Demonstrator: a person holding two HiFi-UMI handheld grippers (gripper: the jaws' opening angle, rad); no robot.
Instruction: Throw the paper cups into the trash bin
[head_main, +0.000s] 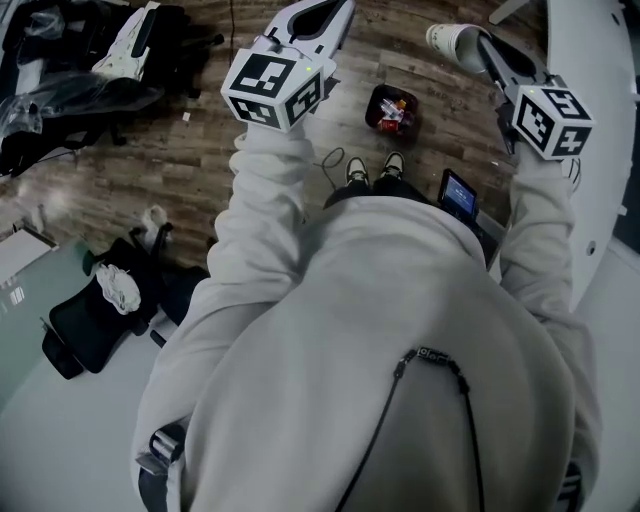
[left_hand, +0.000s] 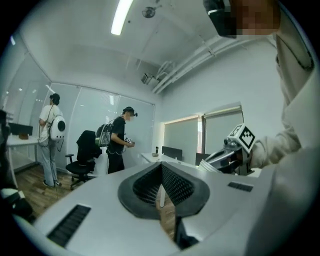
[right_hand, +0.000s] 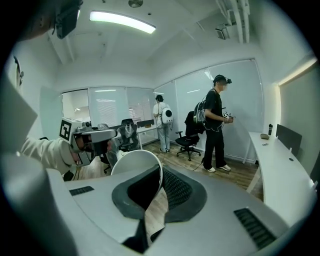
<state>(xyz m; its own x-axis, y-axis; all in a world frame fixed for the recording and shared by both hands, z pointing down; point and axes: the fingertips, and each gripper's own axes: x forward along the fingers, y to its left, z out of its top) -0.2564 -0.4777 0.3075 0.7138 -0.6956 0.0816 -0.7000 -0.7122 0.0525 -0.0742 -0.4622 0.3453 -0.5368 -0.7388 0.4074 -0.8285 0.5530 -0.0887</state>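
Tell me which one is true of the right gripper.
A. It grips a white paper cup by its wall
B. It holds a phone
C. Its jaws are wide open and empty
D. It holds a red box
A: in the right gripper view the right gripper has its jaws pinched on the wall of the white paper cup, and the head view shows the cup at its tip.

Left gripper (left_hand: 161, 171) with jaws together, nothing between them.
At right, the right gripper (left_hand: 215, 160) holds a cup (left_hand: 207, 167); a person (left_hand: 120, 142) stands by a chair (left_hand: 82, 155).

paper cup (right_hand: 134, 164) smooth, matt; floor (head_main: 120, 180) wood-grain; right tool pads (right_hand: 177, 187) ribbed, matt.
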